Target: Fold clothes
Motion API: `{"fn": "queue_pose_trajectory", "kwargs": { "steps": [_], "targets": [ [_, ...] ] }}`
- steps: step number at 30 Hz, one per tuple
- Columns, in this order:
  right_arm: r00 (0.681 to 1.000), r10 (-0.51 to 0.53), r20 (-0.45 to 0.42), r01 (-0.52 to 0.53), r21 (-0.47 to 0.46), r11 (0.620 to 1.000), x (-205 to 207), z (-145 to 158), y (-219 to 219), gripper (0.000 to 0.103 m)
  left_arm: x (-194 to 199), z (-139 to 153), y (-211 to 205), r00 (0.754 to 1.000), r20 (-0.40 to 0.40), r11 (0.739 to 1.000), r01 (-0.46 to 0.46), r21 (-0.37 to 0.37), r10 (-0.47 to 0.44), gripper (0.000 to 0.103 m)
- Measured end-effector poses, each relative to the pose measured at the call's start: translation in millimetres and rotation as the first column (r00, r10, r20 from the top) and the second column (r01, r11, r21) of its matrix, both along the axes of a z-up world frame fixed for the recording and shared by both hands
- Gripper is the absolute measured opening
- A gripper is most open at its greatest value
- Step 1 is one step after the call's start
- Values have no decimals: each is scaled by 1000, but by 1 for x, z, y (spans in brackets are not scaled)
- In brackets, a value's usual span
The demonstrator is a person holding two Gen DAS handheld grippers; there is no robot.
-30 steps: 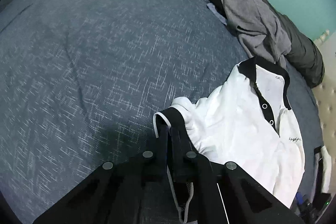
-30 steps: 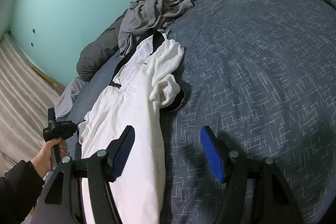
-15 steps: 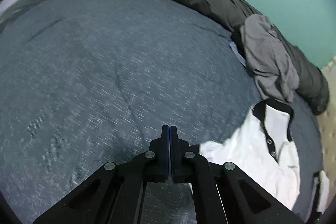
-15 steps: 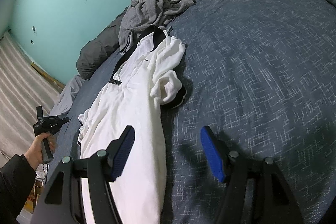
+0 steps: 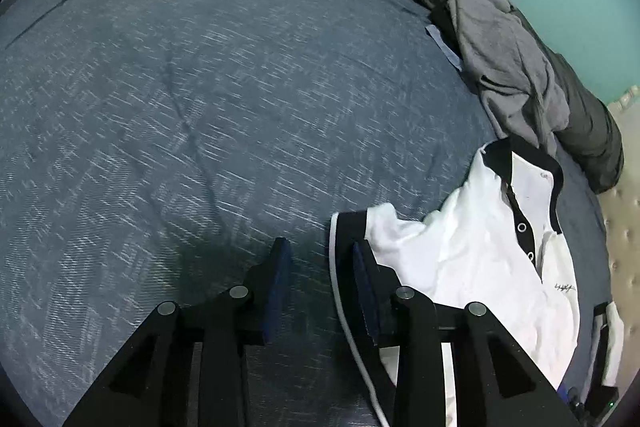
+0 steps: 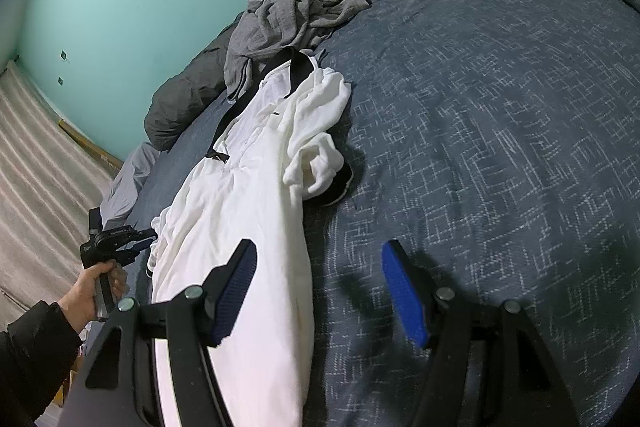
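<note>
White polo shirt [image 6: 248, 187] is laid lengthwise on the blue bedspread [image 6: 500, 127], collar beside a grey garment [image 6: 288, 15]. Only in the right wrist view is the person's left hand [image 6: 94, 287] seen; the right gripper [image 6: 316, 291] is held wide open, gripping nothing. In the left view, the left gripper [image 5: 320, 287] is opening, the black-trimmed sleeve cuff [image 5: 346, 227] lying between its jaws.

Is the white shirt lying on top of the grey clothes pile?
No, the white shirt lies flat on the blue bedcover, with the grey pile beyond its collar.
</note>
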State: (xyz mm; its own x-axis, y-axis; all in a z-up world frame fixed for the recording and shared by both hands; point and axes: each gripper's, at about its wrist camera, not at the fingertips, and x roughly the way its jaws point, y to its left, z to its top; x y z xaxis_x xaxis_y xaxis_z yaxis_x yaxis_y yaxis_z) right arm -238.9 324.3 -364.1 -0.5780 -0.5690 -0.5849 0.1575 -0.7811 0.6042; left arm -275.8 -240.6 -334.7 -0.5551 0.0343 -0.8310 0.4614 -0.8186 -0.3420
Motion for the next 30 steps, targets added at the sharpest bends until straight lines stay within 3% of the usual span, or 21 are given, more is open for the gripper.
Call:
{"fn": "queue_pose_trajectory", "kwargs": {
  "steps": [10, 11, 12, 13, 16, 23, 30],
  "targets": [
    [1000, 3, 4, -3, -2, 1000, 1, -1, 0, 66, -28, -3, 24, 999, 30, 993, 41, -109, -38, 45],
    [1000, 3, 4, -3, -2, 1000, 1, -1, 0, 66, -30, -3, 26, 999, 29, 992, 46, -115, -43, 41],
    [1000, 3, 4, -3, -2, 1000, 1, -1, 0, 66, -32, -4, 27, 998, 35, 992, 51, -118, -47, 26],
    [1000, 4, 4, -4, -2, 1000, 1, -1, 0, 66, -33, -4, 29, 998, 41, 991, 55, -122, -50, 18],
    [1000, 3, 4, -3, -3, 1000, 1, -1, 0, 66, -29, 0, 28, 998, 45, 989, 50, -139, -45, 9],
    [1000, 4, -2, -4, -4, 1000, 1, 1, -2, 66, 11, 39, -4, 996, -48, 973, -88, -211, 80, 4],
    [1000, 7, -2, -7, -1, 1000, 0, 0, -3, 66, 31, 47, -44, 981, -48, 965, -196, -175, 190, 4]
  ]
}}
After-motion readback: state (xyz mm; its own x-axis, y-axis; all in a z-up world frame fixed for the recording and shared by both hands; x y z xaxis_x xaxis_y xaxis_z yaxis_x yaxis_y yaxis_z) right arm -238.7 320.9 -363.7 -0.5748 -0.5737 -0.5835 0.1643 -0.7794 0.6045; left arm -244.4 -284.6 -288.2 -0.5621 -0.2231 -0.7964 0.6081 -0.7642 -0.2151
